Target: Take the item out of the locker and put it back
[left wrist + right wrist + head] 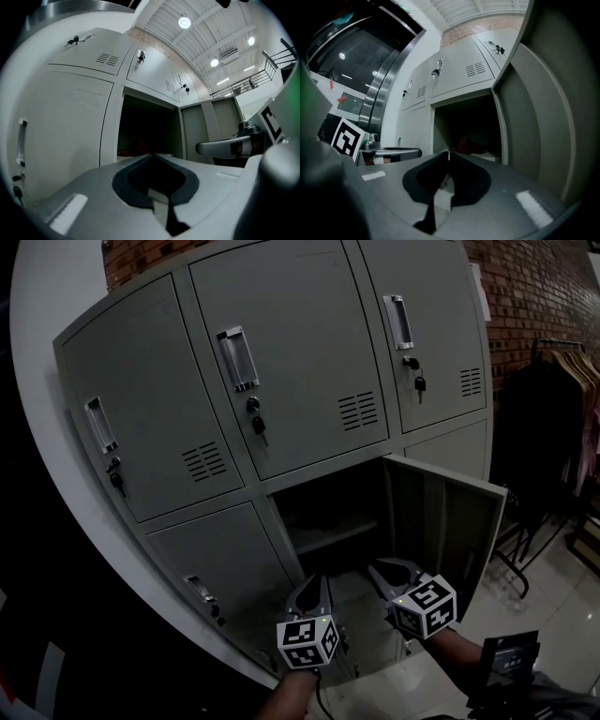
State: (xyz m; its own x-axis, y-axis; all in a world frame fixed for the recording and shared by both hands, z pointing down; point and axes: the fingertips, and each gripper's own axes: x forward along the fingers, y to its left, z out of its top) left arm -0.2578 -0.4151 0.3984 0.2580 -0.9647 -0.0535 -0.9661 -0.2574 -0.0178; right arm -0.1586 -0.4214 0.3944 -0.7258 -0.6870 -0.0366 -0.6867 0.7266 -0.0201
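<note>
Dark-red item (472, 143) is lying on the shelf (489, 155) inside the open locker (323, 507), whose door (450, 521) is standing wide. Left gripper (152, 154) and right gripper (448, 152) are hovering just outside the opening, each with fingers (84, 192) pressed together on nothing. Seemingly nothing is done yet: grasping, removing and returning are all remaining.

left gripper (315, 585) and right gripper (377, 568) look like the same build: pale grey wedge-shaped jaws, dark lining round the inner cutout, little white strips on the flat tops. left cube (307, 641) and right cube (424, 606) are white with black square markers, with a tiny green light on top.
</note>
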